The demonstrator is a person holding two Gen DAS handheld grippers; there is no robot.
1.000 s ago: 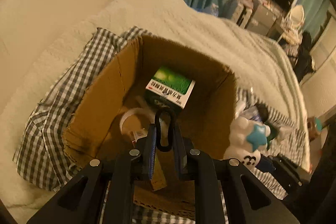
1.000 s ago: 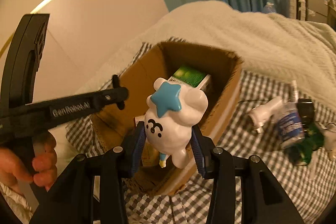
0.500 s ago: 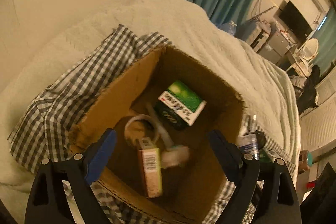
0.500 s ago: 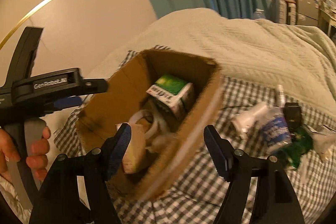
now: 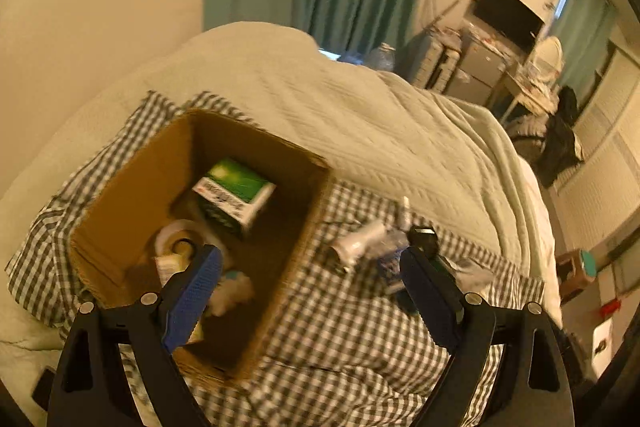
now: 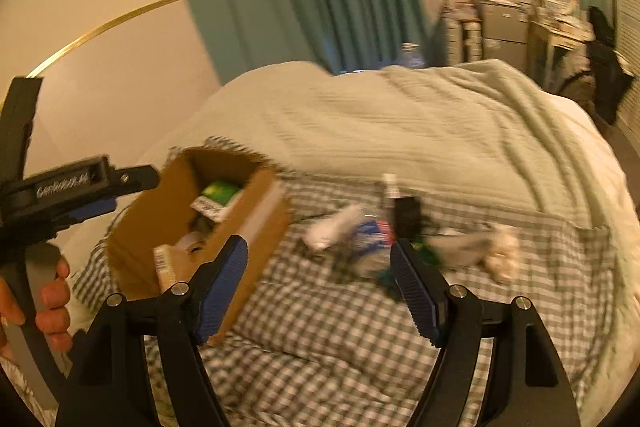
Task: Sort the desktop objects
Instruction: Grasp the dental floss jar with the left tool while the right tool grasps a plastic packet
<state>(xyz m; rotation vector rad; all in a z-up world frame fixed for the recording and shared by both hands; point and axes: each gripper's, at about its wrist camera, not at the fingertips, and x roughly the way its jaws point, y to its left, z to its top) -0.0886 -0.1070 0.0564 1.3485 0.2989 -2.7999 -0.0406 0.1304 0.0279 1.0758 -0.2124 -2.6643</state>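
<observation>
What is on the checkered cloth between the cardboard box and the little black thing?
In the left wrist view, a white plug-like object and a blurry spray bottle lie between the cardboard box and the black thing.

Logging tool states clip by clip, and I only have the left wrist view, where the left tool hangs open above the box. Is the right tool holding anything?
Observer: No. The right tool is open, with nothing between its fingers.
Reviewer: Where does it point?
Observer: At the checked cloth, between the cardboard box and the loose pile that includes a white cylinder.
Reviewer: Is a hand visible anywhere?
Observer: Yes. A hand grips the handle of the left tool at the frame's left edge, beside the box.
</observation>
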